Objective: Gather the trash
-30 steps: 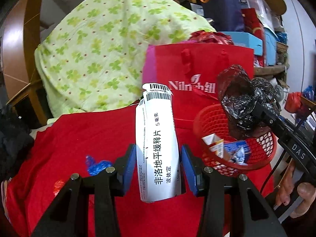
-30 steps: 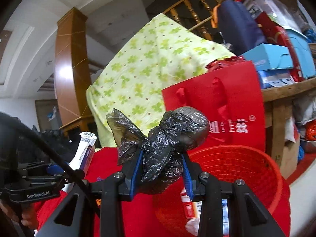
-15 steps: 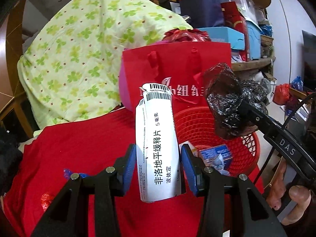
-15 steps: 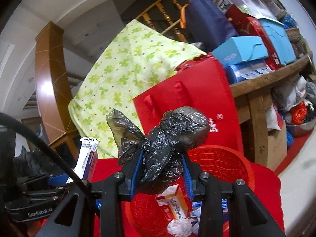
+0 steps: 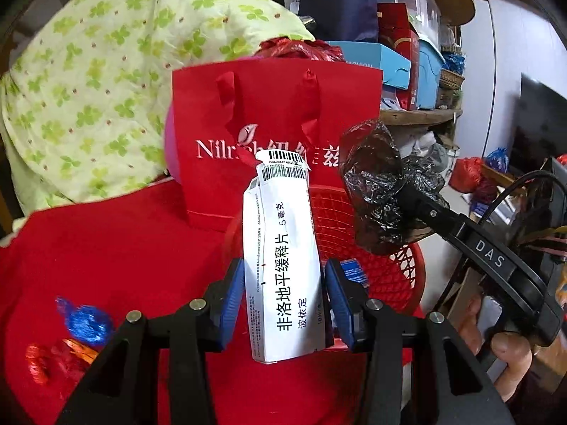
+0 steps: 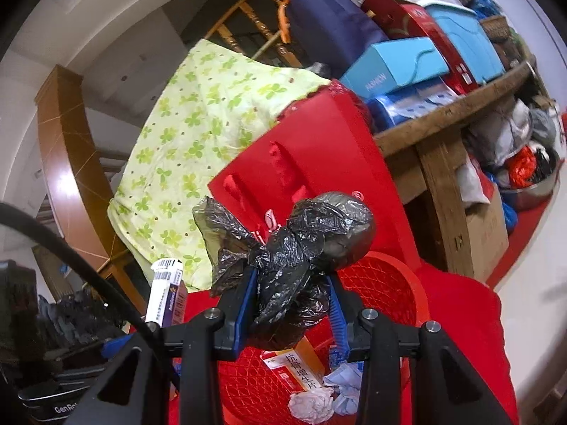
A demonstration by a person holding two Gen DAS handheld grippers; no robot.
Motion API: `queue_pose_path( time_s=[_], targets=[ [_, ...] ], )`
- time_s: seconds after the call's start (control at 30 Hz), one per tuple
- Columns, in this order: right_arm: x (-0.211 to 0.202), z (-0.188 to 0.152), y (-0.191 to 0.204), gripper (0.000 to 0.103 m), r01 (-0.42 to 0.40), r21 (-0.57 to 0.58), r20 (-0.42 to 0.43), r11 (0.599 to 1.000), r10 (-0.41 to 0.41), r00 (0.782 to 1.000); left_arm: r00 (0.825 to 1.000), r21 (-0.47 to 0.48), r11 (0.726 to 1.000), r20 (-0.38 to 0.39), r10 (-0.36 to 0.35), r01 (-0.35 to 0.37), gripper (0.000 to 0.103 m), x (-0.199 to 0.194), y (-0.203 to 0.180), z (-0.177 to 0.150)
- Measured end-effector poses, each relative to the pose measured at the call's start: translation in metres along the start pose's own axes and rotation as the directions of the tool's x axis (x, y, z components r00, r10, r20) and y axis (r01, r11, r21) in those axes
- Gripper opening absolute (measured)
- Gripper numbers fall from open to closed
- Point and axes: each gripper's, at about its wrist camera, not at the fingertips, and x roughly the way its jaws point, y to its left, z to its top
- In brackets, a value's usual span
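Both tongs loaded. Left gripper (image 5: 285, 297) clamps the white cardboard medicine box with black print and a barcode flap (image 5: 283, 258) across its lower half, box upright and tilted slightly, blue pads on its two long sides. Right gripper (image 6: 292, 304) has the crumpled black plastic bag, knotted into a lump (image 6: 294, 248), pinched at its waist, with one bulge and a loose flap sticking up above the pads. Both items hang over or just in front of the red plastic mesh basket (image 6: 389, 276), which sits on red cloth (image 5: 106, 241) in front of a red paper gift bag (image 5: 276, 106).

Handling, judged: box looks light, thin-walled, probably empty, so it crushes if squeezed hard; a grip on the flat long sides low down suits it. Bag is soft, slick film, shape shifts under pressure, could slide out; best held at the knotted narrow part, as now. Neither fragile.

Looks: box creased near the top, flap torn open. Bag glossy, wrinkled, contents hidden. Basket already holds an orange-and-white carton (image 6: 294, 364) and crumpled tissue (image 6: 312, 403).
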Motion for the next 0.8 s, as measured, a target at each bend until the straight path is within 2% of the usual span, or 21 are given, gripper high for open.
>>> queue_pose_path(
  time_s=[0.23,0.33,0.57,0.8],
  targets=[
    [0.006,0.0,-0.014,0.044,0.008,0.074,-0.038,0.997,-0.005,0.999,0.997,-0.027,0.997,-0.02,-0.071,0.07,0.05,0.013,-0.005,0.001],
    [0.007,0.0,-0.02,0.066,0.009,0.113,-0.048,0.994,-0.003,0.999,0.996,-0.037,0.996,-0.025,-0.085,0.084,0.061,0.017,-0.006,0.001],
    [0.008,0.001,-0.022,0.066,0.02,0.113,-0.035,0.993,-0.016,0.999,0.998,-0.053,0.997,-0.017,-0.057,0.056,0.063,0.013,0.006,-0.012],
    [0.006,-0.002,-0.004,0.066,-0.005,0.051,-0.011,0.999,0.006,1.0,0.999,-0.093,0.995,-0.036,0.025,-0.029,0.063,-0.006,0.042,-0.053]
  ],
)
